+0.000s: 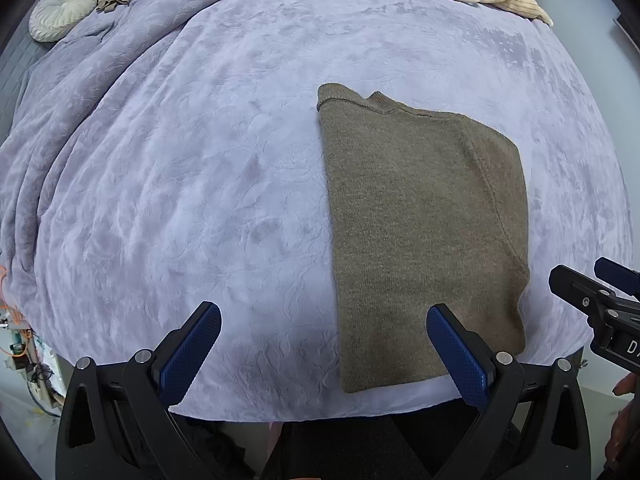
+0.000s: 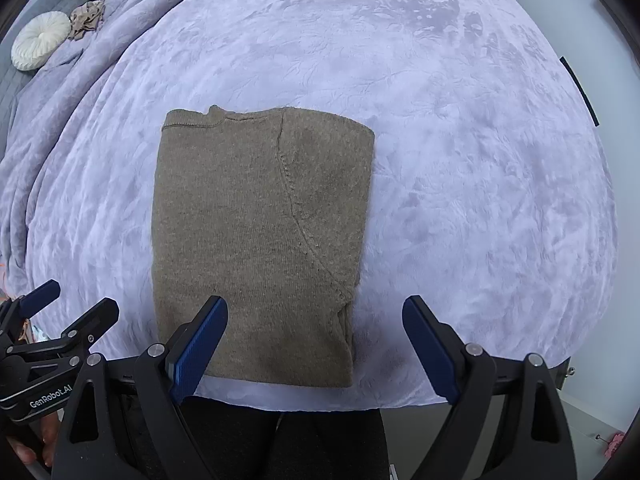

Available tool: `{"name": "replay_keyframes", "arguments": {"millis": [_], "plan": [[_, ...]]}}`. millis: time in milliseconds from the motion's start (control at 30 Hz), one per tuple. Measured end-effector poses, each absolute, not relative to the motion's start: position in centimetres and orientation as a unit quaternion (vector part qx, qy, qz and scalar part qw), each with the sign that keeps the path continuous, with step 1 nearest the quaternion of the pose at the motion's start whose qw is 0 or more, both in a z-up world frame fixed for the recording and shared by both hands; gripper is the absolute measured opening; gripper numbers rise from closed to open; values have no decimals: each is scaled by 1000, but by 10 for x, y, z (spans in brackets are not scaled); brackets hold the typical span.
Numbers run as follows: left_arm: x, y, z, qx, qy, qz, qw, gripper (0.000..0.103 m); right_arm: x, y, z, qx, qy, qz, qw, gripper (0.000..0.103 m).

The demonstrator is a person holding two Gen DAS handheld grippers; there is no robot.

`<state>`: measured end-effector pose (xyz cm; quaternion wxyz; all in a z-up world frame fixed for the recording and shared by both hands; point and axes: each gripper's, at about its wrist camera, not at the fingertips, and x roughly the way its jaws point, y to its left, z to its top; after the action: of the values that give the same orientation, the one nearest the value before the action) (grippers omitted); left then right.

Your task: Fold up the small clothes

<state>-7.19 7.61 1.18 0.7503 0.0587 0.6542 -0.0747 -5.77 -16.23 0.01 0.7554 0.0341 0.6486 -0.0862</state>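
Sweater [image 2: 260,240] lies folded flat on bed [image 2: 460,160] near front edge. Left gripper [image 1: 324,344] & right gripper [image 2: 316,340] both wide, empty, just above sweater's near hem.

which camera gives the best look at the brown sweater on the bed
The right wrist view: the folded brown sweater lies near the centre, its seam sharp. The left wrist view shows it off to the right, its near corner behind a fingertip.
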Motion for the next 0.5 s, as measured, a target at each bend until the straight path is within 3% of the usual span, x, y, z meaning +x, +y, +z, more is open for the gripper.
{"name": "replay_keyframes", "arguments": {"millis": [500], "plan": [[-73,77,10,62,656,-75,749,103,-61,-162,0,35,649,-88,755,91]]}}
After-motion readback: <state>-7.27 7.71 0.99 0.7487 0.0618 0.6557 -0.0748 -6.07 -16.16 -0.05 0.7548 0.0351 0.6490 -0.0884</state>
